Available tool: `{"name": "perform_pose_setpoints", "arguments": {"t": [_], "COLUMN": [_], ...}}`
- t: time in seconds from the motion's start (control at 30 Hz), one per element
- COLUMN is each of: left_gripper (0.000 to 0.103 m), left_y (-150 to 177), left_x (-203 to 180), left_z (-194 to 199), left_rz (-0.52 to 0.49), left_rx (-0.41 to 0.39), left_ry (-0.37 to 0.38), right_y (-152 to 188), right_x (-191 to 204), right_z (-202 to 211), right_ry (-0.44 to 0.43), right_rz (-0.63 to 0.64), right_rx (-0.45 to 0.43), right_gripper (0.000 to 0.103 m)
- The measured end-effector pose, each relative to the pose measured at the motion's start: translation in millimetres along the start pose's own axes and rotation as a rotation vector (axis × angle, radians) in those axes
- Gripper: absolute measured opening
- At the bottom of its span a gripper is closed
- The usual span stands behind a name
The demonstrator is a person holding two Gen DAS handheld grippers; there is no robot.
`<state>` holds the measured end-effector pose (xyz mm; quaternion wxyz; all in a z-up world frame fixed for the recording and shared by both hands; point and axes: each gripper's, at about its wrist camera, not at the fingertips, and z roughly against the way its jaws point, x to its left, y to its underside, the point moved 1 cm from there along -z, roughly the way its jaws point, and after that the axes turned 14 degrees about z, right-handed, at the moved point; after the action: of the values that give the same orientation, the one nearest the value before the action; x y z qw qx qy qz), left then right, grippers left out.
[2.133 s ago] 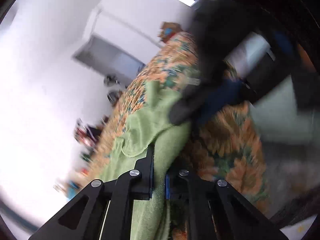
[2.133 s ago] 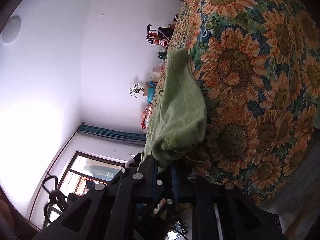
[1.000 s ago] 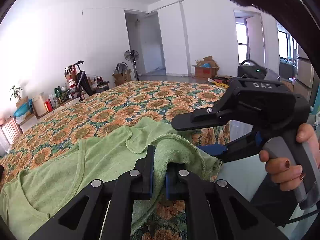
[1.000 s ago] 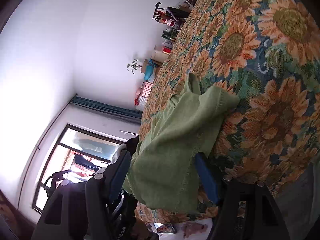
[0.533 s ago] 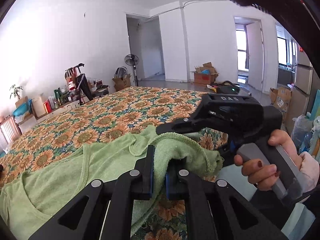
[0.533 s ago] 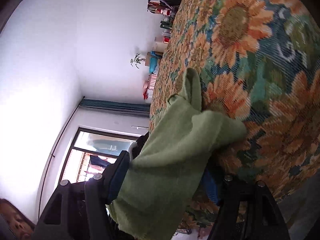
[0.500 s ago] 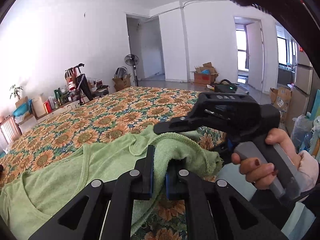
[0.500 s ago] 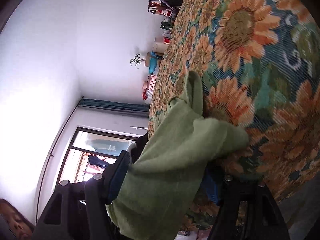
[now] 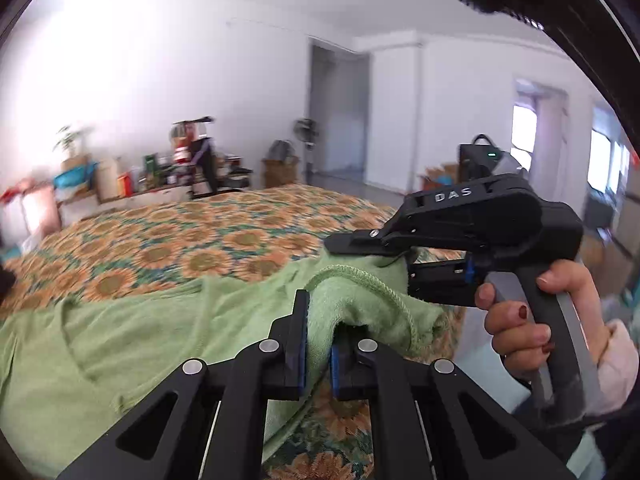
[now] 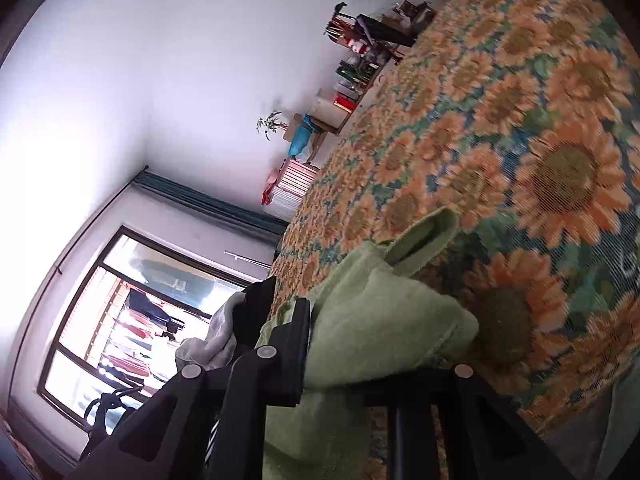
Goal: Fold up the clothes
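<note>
A green knit garment (image 9: 120,340) lies spread on the sunflower-patterned bedspread (image 9: 200,240), with its near edge bunched and lifted. My left gripper (image 9: 318,336) is shut on that bunched edge, and cloth bulges out above its pads. Just to the right, a person's hand (image 9: 520,320) holds my right gripper (image 9: 372,264). Its jaws are closing with a thick fold of the same garment between them. In the right wrist view the garment (image 10: 420,240) fills the right gripper (image 10: 372,344) and hides its right finger.
The bedspread (image 10: 560,160) stretches away beyond the garment. A low shelf (image 9: 160,176) crowded with bottles and boxes lines the far wall, with a fan (image 9: 306,128) near the doorway. A dark and grey clothes heap (image 10: 224,332) lies by the window (image 10: 140,320).
My right gripper's wide jaws have come together on the garment fold. Both grippers have risen a little, lifting the bunched edge, and the left wrist view has rolled.
</note>
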<state>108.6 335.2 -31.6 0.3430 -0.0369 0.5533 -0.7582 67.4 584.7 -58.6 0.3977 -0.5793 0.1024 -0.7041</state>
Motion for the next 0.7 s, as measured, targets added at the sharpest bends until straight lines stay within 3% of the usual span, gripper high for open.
{"name": "perform_pose_setpoints", "arguments": {"t": [0.27,0.37,0.5,0.7], "left_gripper": [0.008,0.008,0.008,0.008], "left_y": [-12,-10,3,20], "left_x": [84,125,182,245], "left_z": [47,71,90,107], "left_rz": [0.300,0.404,0.555,0.756], "left_rx": [-0.086,-0.129,-0.126,-0.118], "left_ry": [-0.130,-0.231,-0.344,-0.380], "right_y": [-18,3,39,89], "right_x": [102,124,159,196], "right_z": [-88,-130,-208,-289], "right_ry": [-0.042,-0.081,-0.092,-0.040], "right_rz": [0.242,0.316,0.405,0.522], "right_rx": [0.124,0.212,0.370,0.539], "right_gripper": [0.020,0.020,0.020,0.018]}}
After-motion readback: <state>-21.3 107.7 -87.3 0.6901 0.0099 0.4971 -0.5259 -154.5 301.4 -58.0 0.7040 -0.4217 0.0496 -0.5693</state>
